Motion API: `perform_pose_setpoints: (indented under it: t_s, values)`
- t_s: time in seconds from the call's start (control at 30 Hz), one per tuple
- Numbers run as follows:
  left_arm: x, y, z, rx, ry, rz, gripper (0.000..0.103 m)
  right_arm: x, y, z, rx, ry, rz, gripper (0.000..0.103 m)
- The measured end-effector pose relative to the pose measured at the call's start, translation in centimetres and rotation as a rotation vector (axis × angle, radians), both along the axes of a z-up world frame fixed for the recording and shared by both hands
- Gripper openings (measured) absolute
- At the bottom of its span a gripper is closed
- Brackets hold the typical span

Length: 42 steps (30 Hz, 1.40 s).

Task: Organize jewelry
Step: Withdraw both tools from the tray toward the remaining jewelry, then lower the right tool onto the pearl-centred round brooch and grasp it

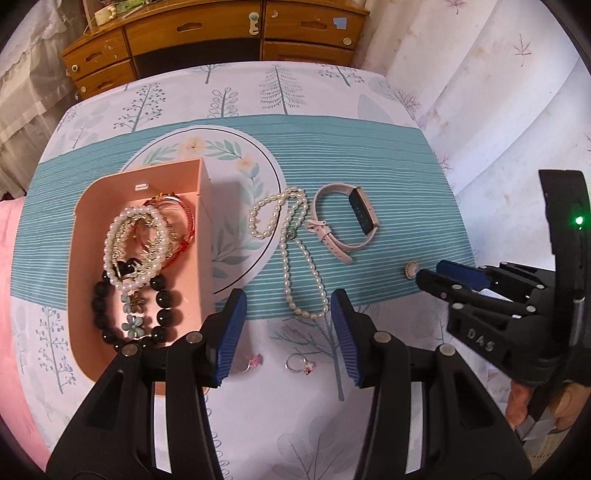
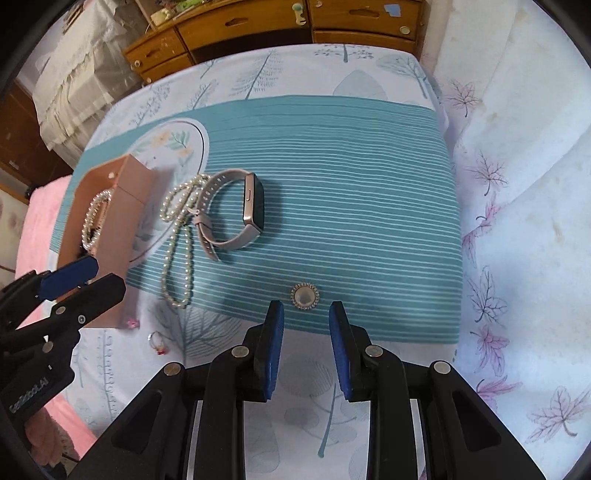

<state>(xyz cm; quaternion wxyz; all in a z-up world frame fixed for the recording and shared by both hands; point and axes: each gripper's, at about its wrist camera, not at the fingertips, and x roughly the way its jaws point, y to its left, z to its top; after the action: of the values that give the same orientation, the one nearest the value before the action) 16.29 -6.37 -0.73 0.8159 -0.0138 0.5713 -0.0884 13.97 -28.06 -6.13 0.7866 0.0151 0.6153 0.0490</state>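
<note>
covering a table, teal-striped cloth (image 2: pixel 351 192); wooden drawers (image 1: pixel 221 29) behind; both tongs apart, empty.

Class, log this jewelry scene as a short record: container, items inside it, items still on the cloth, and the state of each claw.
container: pink box, open top
inside: black bead bracelet, pearl bracelets, red bangle
on cloth: pearl necklace, pink watch, round brooch, two rings
left claw: open, empty
right claw: open, near brooch
</note>
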Motion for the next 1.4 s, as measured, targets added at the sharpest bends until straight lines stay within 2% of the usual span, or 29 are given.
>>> perform_pose_setpoints:
  t_s: [0.33, 0.63, 0.67, 1.1, 1.23, 1.4]
  values:
    - [0.8, 0.8, -0.5, -0.006, 0.018, 0.024, 0.044, 1.8, 1.4, -2.3, -0.033, 0.010, 0.024, 0.025]
    - [0.9, 0.9, -0.7, -0.012, 0.027, 0.020, 0.044, 1.9, 2.2, -3.1, -0.052, -0.003, 0.055, 0.024]
    - [0.8, 0.9, -0.7, -0.012, 0.027, 0.016, 0.044, 2.0, 2.2, -3.1, -0.050, -0.005, 0.054, 0.019]
    - [-2.4, 0.4, -0.3, 0.015, 0.022, -0.096, 0.044, 1.1, 1.8, -2.6, -0.021, -0.027, 0.074, 0.019]
    - [-3.7, -0.4, -1.3, -0.005, 0.074, -0.126, 0.044, 0.6, 2.0, -1.8, -0.007, -0.036, 0.085, 0.019]
    - [-3.9, -0.8, -3.3, -0.030, 0.174, -0.071, 0.044, 0.0, 2.2, -1.1, 0.007, -0.043, 0.091, 0.019]
